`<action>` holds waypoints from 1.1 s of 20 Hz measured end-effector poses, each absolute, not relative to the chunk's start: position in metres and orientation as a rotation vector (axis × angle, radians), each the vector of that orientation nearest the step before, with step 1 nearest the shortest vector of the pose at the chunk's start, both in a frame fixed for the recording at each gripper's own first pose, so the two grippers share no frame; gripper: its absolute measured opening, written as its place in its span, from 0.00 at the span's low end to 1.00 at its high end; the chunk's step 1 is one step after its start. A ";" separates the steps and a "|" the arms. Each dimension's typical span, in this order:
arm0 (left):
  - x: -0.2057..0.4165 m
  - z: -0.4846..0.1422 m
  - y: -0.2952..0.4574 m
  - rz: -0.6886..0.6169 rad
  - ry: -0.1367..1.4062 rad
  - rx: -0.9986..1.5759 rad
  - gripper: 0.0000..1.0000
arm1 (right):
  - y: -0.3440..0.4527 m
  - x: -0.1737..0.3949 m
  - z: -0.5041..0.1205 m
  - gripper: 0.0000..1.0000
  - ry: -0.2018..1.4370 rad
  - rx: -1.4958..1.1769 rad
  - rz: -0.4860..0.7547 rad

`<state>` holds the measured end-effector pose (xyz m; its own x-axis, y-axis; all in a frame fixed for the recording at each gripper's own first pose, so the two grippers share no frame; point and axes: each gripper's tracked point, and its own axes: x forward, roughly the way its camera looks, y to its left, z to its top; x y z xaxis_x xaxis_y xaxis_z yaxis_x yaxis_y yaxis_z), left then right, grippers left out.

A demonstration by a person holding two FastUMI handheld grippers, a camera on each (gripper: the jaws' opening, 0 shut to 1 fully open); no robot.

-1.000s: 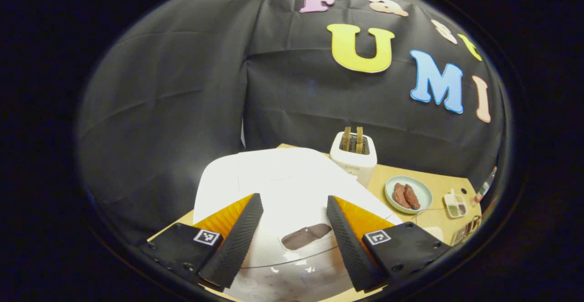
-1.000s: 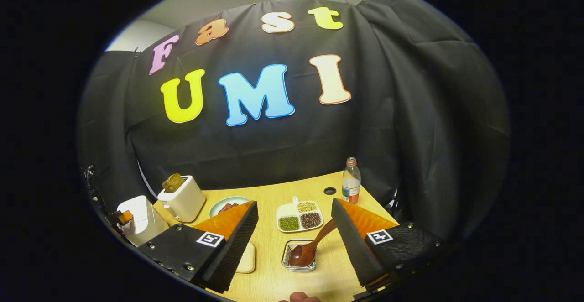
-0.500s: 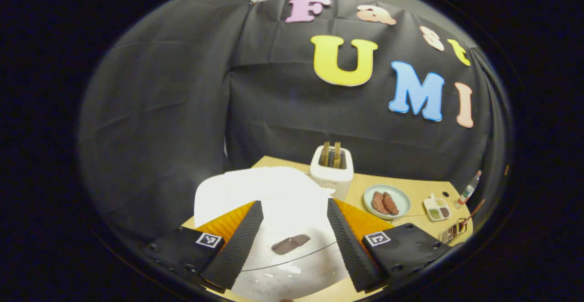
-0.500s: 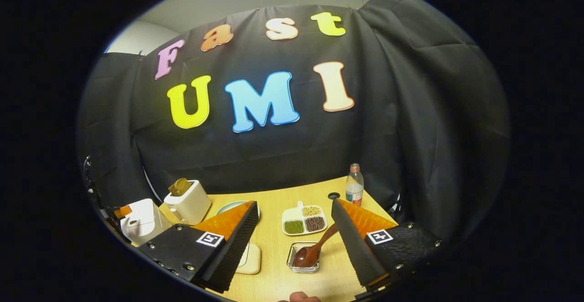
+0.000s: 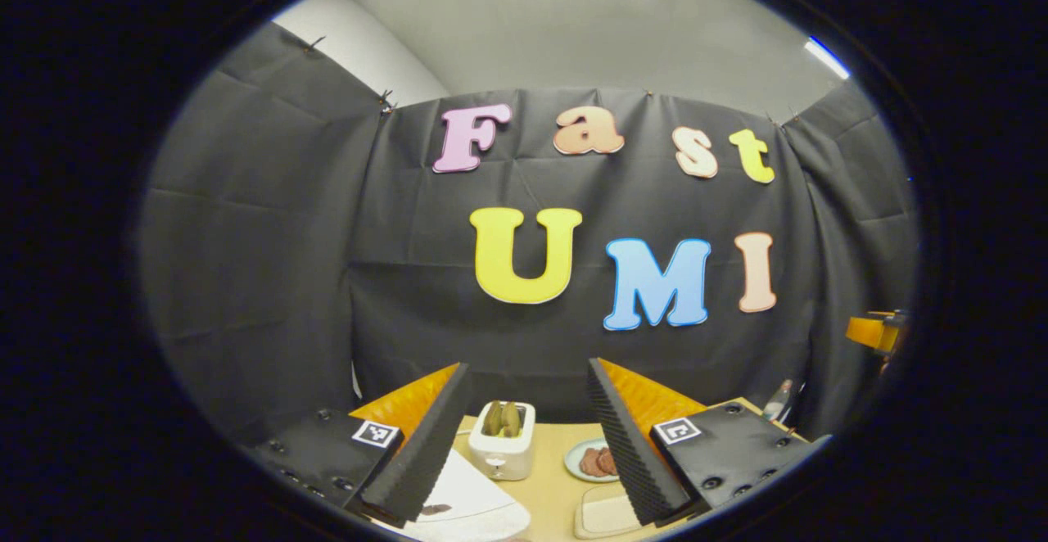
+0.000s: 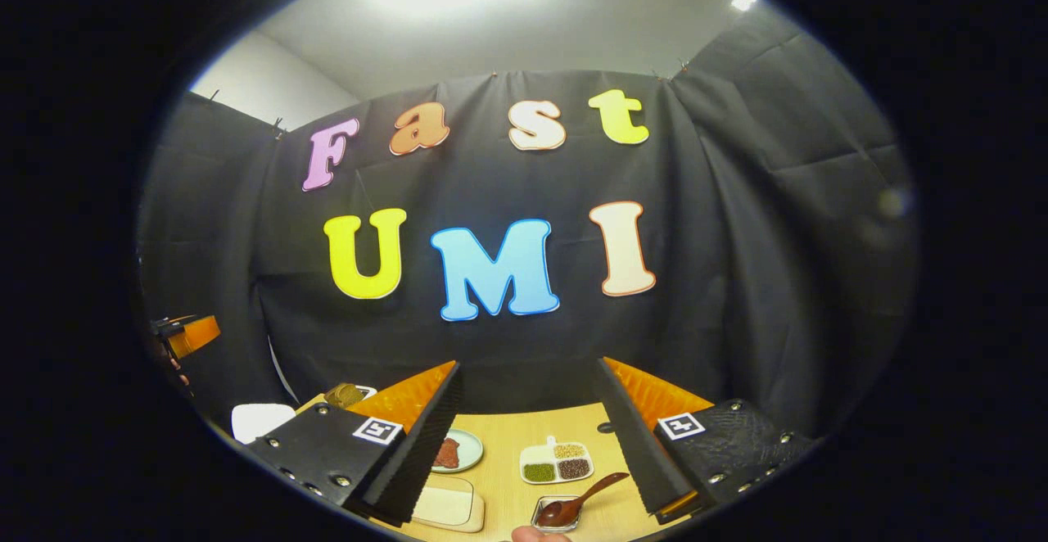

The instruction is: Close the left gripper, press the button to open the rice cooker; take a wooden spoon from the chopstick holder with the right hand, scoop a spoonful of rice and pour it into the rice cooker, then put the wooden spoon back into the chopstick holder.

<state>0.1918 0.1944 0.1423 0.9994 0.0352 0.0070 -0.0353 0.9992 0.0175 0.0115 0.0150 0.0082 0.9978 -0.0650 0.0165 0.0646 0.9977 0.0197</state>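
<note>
Both grippers are tipped up toward the back wall, so the surface (image 6: 508, 444) is just a pale wood strip along the bottom of each frame. In the left gripper view the left gripper (image 5: 524, 435) hangs with its two ridged, wedge-shaped fingers spread wide and nothing between them. Low in the gap sits a boxy white toaster (image 5: 501, 444) with two slices sticking out, a pale round plate (image 5: 591, 460) with reddish-brown pieces just right of it, and at the bottom edge the glossy white rounded lid of the rice cooker (image 5: 471, 509), which looks closed. A bottle (image 5: 776, 399) peeks out at lower right. The right gripper view has different stuff: the right gripper (image 6: 530, 435) is also wide open and empty, and between its fingers at bottom centre there's the wooden spoon (image 6: 577, 503), dark and smooth, its bowl resting in a small clear square dish (image 6: 550, 513) with the handle angled up to the right. Behind that is a white divided tray (image 6: 555, 462) with green, tan and dark grains, and a flat cream rounded-rectangle pad (image 6: 446, 505) at lower left. The rice cooker is only a white corner at far left there.
</note>
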 end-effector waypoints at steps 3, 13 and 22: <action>0.189 0.161 0.147 -0.009 -0.008 -0.015 0.97 | 0.032 0.016 0.023 0.98 0.029 0.027 -0.016; 0.192 0.161 0.121 -0.038 0.003 -0.051 0.95 | 0.038 0.033 0.052 0.98 -0.021 0.046 -0.011; 0.192 0.161 0.155 -0.028 0.007 -0.065 0.96 | 0.053 0.035 0.048 0.98 -0.005 0.024 -0.034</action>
<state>0.1915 0.1553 0.1609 0.9996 -0.0283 -0.0057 0.0279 0.9975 -0.0647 0.0351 0.0529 0.0476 0.9994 -0.0336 0.0051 0.0335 0.9992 0.0237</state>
